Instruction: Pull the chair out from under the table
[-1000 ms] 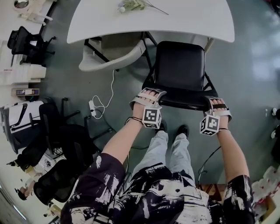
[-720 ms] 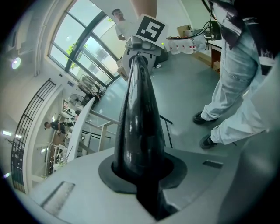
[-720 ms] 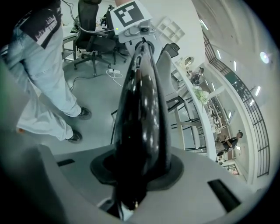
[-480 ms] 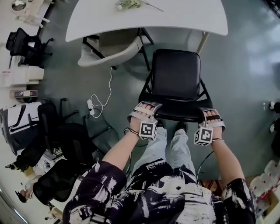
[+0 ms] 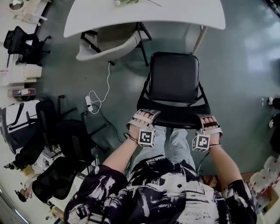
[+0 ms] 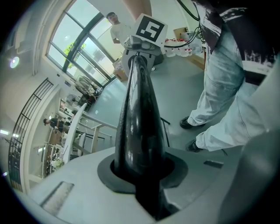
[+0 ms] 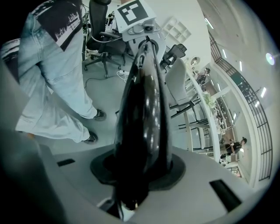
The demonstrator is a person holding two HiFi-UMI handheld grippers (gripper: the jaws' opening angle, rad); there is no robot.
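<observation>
The black chair (image 5: 174,78) stands on the grey-green floor (image 5: 245,74), wholly out from under the white table (image 5: 183,15), with a strip of bare floor between the seat's front edge and the table's edge. Its seat faces the table and its backrest (image 5: 175,118) is toward the person, whose light jeans (image 5: 159,140) are just behind it.

The left gripper (image 5: 144,115) is clamped on the left end of the backrest's top edge and the right gripper (image 5: 209,121) on the right end. Each gripper view looks along the glossy black rim (image 6: 140,131) (it runs straight out from between the jaws), and the jaws are pressed onto it on both sides. In the right gripper view the same rim (image 7: 142,122) fills the middle, with the other gripper's marker cube (image 7: 133,13) at its far end.

A slanted table leg (image 5: 199,39) is near the chair's front right corner but apart from it. A white chair (image 5: 109,46) is tucked partly under the table at the left, and a white cable (image 5: 105,85) trails over the floor beside it. Dark office chairs (image 5: 52,127) crowd the left edge
</observation>
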